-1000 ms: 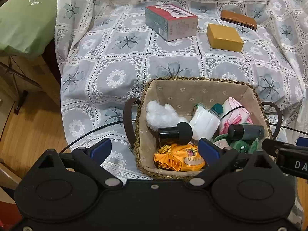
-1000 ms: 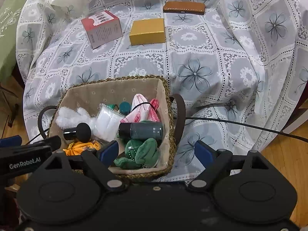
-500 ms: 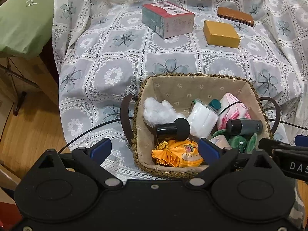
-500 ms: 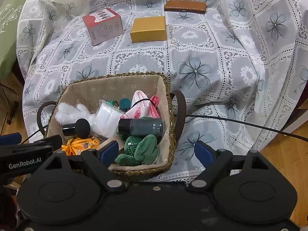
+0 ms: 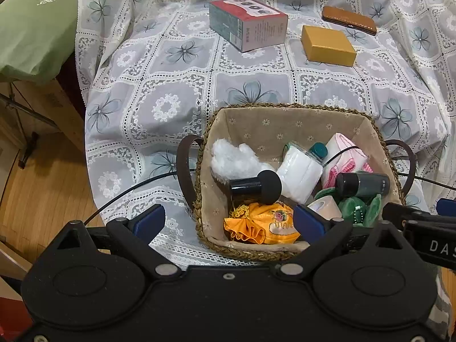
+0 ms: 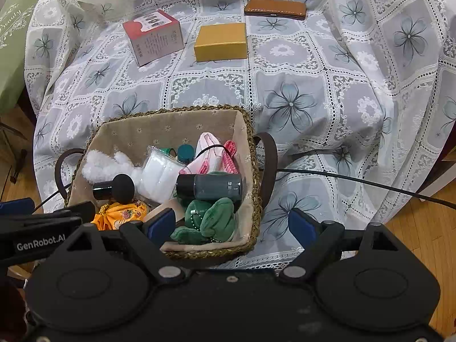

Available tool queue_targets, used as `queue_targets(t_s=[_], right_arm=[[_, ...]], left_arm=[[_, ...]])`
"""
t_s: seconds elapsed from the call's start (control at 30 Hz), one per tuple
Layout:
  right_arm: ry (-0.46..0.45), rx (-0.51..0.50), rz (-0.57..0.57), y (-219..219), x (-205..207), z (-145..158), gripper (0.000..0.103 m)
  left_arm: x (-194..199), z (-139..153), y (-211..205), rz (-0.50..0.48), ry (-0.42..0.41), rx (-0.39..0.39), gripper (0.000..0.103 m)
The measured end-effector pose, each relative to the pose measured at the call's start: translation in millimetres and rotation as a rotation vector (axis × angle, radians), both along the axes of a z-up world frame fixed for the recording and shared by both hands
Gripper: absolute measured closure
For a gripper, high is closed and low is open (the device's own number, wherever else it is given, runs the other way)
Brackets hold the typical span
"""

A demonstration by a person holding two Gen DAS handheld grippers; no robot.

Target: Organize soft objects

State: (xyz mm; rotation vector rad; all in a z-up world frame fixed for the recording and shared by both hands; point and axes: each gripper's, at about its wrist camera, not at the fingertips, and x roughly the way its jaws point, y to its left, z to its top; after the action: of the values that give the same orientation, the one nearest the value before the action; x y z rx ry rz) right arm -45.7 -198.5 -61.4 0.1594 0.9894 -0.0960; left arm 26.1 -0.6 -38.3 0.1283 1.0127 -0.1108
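I've got both claws low at the near edge of the woven basket, pointing fwd over it. My left gripper is spread wide w/ nothing between its blue pads; its right pad sits just over the basket's near-left corner. My right gripper is just as wide and empty, its left pad over the green plush.

Count inside the basket: 1 white fluff wad at 10 o'clock, 1 black sponge-tip applicator centre-left, 1 orange drawstring pouch at 7, 1 clear pack of white pads in the middle, 1 pink-and-white cloth at 2, 1 dark bottle lying on its side at 4, 1 teal cap behind the pads; can't tell what it belongs to.

Past the basket on the floral lace cloth: 1 red-top carton at 11, 1 yellow box at 12, 1 tan leather case at 1.

Left cam alone shows a beige tape roll by the plush; right cam shows the plush's bead chain and most of a black cable running off at 3.
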Motion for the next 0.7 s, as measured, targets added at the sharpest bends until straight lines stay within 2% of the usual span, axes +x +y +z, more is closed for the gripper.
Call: queue_targets(t_s=[0.7], right_arm=[[0.003,0.001,0.002,2.5,-0.1,-1.4,0.016]], left_arm=[[2.4,-3.7,-2.0,-0.001,0.026,0.001,0.009]])
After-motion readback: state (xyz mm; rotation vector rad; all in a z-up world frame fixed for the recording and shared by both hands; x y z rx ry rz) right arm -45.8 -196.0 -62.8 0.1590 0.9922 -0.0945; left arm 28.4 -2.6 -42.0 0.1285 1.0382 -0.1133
